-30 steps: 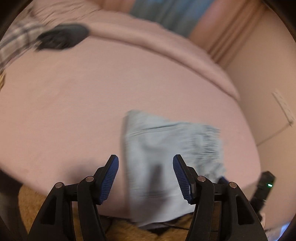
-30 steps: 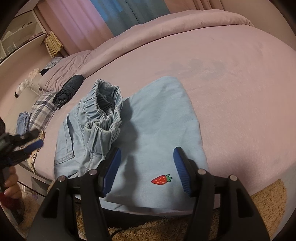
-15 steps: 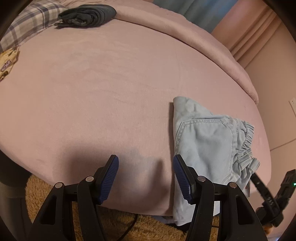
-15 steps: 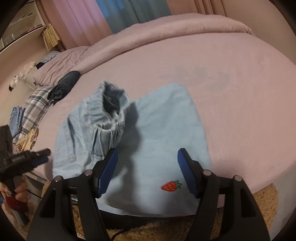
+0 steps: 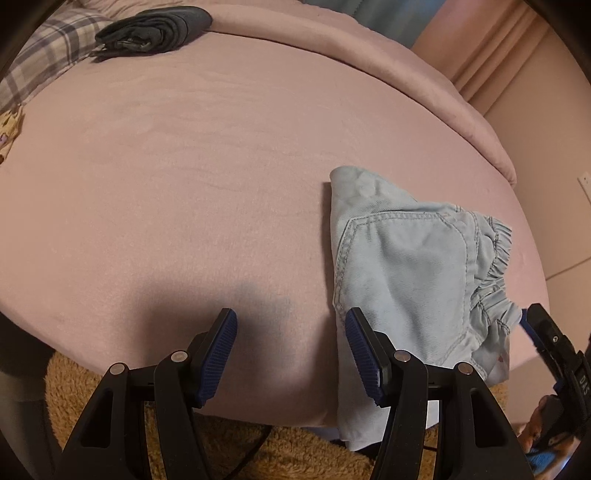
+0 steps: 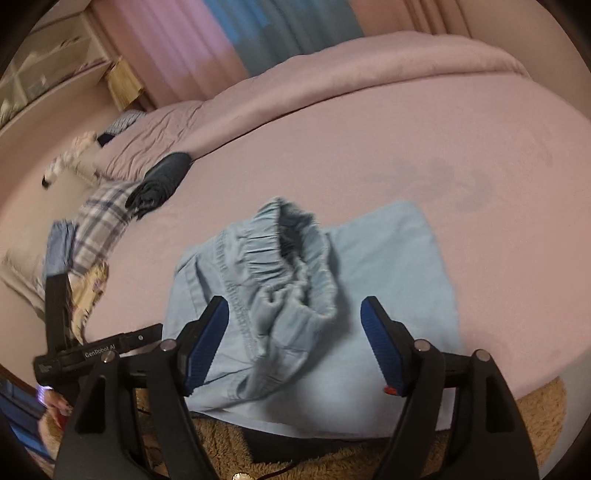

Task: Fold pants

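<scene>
Pants point(image 6: 295, 295): one pair, pale blue, partly folded on my pink bed point(image 5: 184, 166), at its near edge with the lower cloth hanging over onto the side.
Left gripper point(image 5: 291, 349): mine, spread wide, holding nothing; it hovers over bare sheet just left of the pants, its right finger close beside the pants' edge.
Right gripper point(image 6: 294, 339): mine, also wide and holding nothing; it hovers over the pants with the bunched waistband point(image 6: 295, 251) between the fingers' line.
Left view only: the back pocket point(image 5: 402, 266) with its double stitching, facing up, and the waistband at the pants' right side.
Right view only: the waistband standing open like a mouth, and the flat folded leg panel point(image 6: 399, 258) spread right of it; a faint darker mark on the sheet beyond the pants.
Each in the other's view: the right gripper shows at the pants' right in the left view; the left gripper shows left of the pants in the right view.
Change: a second ago the left gripper sat over the pants; now it is off to their left. The right gripper has moved in, and the strawberry print is now mostly hidden behind its right finger.
Other things: one dark folded garment point(image 5: 155, 27) far across the bed from the pants, one plaid cloth point(image 5: 44, 55) beside it, one tan rug point(image 6: 332, 450) below the pants.
</scene>
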The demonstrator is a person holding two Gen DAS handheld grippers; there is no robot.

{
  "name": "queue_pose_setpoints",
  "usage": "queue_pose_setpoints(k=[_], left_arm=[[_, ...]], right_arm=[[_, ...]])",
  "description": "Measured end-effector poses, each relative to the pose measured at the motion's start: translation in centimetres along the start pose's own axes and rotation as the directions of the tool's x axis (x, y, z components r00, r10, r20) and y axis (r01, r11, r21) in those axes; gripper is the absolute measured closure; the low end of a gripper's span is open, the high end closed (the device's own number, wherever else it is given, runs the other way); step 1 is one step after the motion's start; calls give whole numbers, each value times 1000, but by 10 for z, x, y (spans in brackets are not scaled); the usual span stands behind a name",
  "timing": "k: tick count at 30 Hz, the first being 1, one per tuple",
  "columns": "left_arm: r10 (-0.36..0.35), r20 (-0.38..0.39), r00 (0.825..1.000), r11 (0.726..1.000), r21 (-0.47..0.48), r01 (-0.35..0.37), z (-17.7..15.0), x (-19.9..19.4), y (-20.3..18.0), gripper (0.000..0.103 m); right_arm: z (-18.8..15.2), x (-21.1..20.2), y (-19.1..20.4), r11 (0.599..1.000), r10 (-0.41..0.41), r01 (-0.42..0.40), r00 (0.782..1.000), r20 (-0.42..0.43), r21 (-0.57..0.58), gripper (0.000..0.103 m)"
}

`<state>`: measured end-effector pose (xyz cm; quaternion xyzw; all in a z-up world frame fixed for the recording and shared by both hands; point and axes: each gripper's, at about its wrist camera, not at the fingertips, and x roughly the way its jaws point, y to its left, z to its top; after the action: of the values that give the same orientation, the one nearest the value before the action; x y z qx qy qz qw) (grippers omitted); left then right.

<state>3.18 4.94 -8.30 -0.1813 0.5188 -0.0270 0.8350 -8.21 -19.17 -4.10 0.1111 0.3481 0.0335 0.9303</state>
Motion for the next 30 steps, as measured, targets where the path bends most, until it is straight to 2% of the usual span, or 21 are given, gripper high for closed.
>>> queue_pose_setpoints(k=[3,6,8,9,11,13,15,17,21,23,25,28,30], left_arm=[[-1,0,1000,1000,-2,1,-1,-1,2,43],[6,-1,1000,1000,-5,-6,-1,0,0,43],[7,1,1000,1000,-5,-7,-1,1,-1,43],[8,2,1000,1000,-6,-8,0,1,-1,43],[0,1,1000,1000,-7,0,-1,0,-1,43],[-5,-2,1000,1000,-8,5,0,1,0,43],[-4,-4,1000,1000,-7,4,0,2,1,43],[0,-6,1000,1000,-9,0,1,1,2,43],[-12,-4,1000,1000,1,12,3,-4,-3,43],[-26,11,1000,1000,16,26,3,-10,-9,43],[-44,29,999,999,32,43,3,-15,-14,43],[-82,31,996,995,64,80,4,-15,-24,43],[-81,10,997,993,82,80,3,-7,-29,43]], right_arm=[[4,-2,26,993,3,0,1000,29,-115,29],[9,15,38,986,-22,17,999,-25,-169,33],[10,35,36,981,-97,85,993,-62,-175,33],[7,49,31,970,-173,155,981,-86,-186,33],[-2,73,21,962,-223,194,963,-148,-190,33],[-9,77,14,968,-209,188,970,-121,-167,34],[-9,69,10,975,-184,169,978,-96,-144,45],[-4,59,4,991,-112,105,990,-89,-84,55],[9,20,7,999,-33,33,999,11,-33,56],[13,-2,7,999,-38,40,997,71,-30,56],[11,-19,-1,997,-71,74,993,95,-27,56],[0,-15,-20,992,-129,129,990,51,6,56],[-12,-2,-36,985,-164,165,986,-23,44,55]])
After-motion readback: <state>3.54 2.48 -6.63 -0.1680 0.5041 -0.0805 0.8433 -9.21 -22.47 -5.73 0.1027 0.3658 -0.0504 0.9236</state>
